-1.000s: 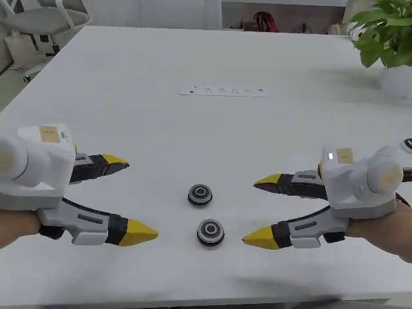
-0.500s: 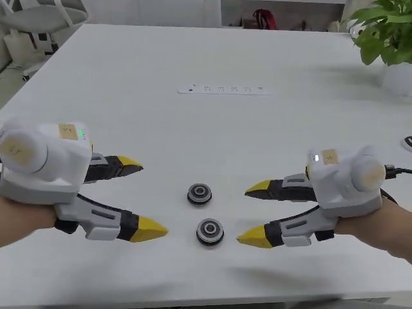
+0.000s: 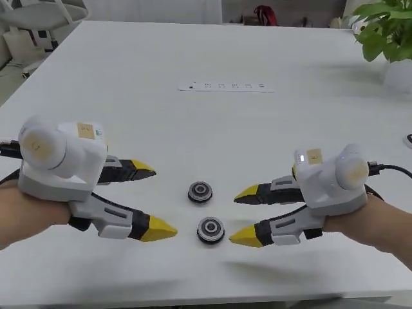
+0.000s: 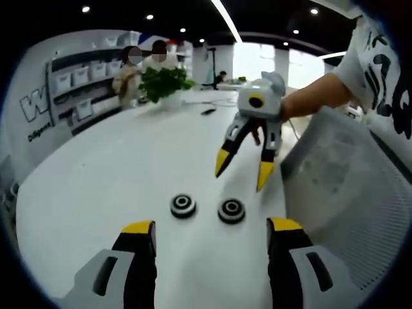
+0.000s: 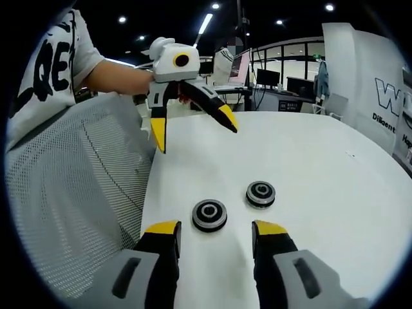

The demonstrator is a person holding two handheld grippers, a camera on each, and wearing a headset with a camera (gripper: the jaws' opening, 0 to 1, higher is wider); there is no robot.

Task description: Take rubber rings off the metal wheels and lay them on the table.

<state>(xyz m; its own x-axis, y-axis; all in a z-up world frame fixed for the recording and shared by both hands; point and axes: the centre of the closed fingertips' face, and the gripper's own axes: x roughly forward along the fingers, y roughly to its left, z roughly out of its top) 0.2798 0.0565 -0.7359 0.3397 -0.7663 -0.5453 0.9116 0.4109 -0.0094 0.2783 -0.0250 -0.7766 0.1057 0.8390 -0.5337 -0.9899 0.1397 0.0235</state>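
- The white-and-grey left tool with yellow-tipped jaws (image 3: pixel 154 199) is held at the lower left of the head view, above the white counter (image 3: pixel 193 129); its jaws are spread wide and nothing is held between them.
- The matching right tool (image 3: pixel 239 216) is held at the lower right, its jaws likewise spread and empty, its tips pointed toward the left tool.
- Two small round metal wheels are laid flat on the counter at the lower centre, between the two tools: the upper wheel (image 3: pixel 200 192) and the lower wheel (image 3: pixel 210 230), near each other but apart.
- The black rubber rings (image 5: pixel 195 216) are seen seated on both wheels.
- The lower wheel is found just beside the right tool's lower tip, not touched by it.
- A flat white power strip (image 3: pixel 225 88) is laid at the upper centre, and a green potted plant (image 3: pixel 386 29) is seen at the upper right.
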